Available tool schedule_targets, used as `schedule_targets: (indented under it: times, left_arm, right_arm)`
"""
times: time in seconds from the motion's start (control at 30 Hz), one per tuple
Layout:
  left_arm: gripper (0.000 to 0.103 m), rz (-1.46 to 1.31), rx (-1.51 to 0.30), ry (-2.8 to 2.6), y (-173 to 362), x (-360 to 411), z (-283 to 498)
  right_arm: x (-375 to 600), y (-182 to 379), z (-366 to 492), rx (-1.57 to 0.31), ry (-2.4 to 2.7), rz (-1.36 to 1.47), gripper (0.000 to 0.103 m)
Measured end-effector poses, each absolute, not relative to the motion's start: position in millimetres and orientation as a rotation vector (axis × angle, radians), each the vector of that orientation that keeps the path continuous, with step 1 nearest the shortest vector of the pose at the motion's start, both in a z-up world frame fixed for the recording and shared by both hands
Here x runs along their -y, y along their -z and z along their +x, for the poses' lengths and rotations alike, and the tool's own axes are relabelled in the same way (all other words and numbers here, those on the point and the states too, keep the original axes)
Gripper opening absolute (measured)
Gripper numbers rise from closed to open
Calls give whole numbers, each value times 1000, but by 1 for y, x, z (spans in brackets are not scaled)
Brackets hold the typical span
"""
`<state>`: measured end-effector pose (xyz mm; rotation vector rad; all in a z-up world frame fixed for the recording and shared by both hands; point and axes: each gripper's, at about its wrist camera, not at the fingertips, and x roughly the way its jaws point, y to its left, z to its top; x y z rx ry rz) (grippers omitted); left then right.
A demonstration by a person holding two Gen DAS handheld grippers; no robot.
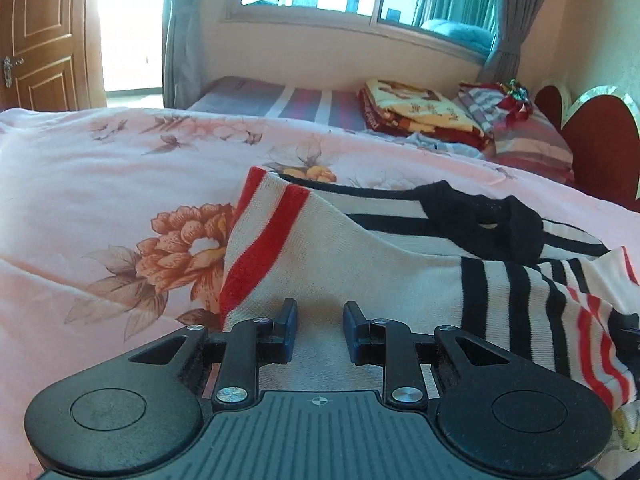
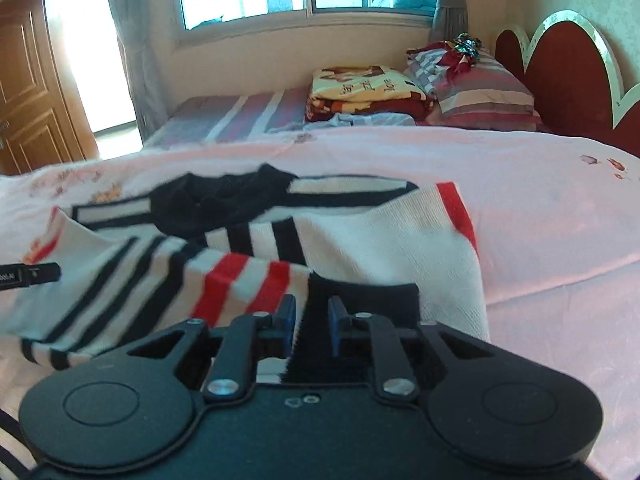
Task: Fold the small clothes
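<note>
From the left wrist view, my left tool [image 1: 320, 330] has its jaws drawn in on the near hem of the striped sweater [image 1: 360, 256]. White knit fills the gap between the blue pads [image 1: 290, 332], and I read that as a pinch on the cloth, not an empty closure. The sweater lies on the pink floral bedspread [image 1: 120, 168], with its black collar [image 1: 480, 212] toward the far side and a red-banded cuff [image 1: 264, 232] raised at the left. To do this step well I would keep the pinch firm and lift only enough for the hem to clear the bedspread, since a high pull would drag the whole garment.

From the right wrist view, my right tool [image 2: 312, 326] is clenched on the cloth as well. The jaws stand narrow, with a black band and some white knit caught between the pads [image 2: 287, 320]. The sweater [image 2: 360, 240] spreads ahead of it, its sleeve with red and black stripes [image 2: 160, 280] falling to the left, where the tip of the other tool [image 2: 36, 274] shows. The picture is blurred there, so I cannot judge how many layers are caught. I would carry both hands forward together, level and at the same pace, toward the collar [image 2: 224, 196], so the fold line stays straight and the sleeve does not bunch underneath.
</note>
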<state>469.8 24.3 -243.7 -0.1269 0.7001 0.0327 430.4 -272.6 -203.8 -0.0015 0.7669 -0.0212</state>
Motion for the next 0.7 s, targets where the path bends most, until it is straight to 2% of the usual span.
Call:
schedule_targets:
  times: [0.17,0.23,0.4,0.43,0.5,0.53,0.57,0.7]
  left_arm:
    - [26,-105,-746,-50,230,-25,466]
    - [26,-103,-728,-46,217,-25,450]
    - [28,-44,-695,28,199,-6,398]
    - [31,-52,-698,46,198,-2,388]
    - [53,-72,-710,74,199,9,370]
    - [71,-77,-715,84,201,15,362]
    - [74,-82,-716,94,204,22,354]
    - [74,-44,-785,96,229,39,338]
  right_arm:
    - [298,212,436,-774,68,40,15]
    - [294,202,430,-789,77,56,21]
    - [265,185,386,-752,-47,37,23]
    - [258,185,377,-758,-72,32,23]
    - [242,186,362,-764,-109,27,23]
    - [235,188,356,-772,-129,21,23]
    - [228,190,351,-778,-145,13,23]
    - [199,203,336,-809,-198,-53,24]
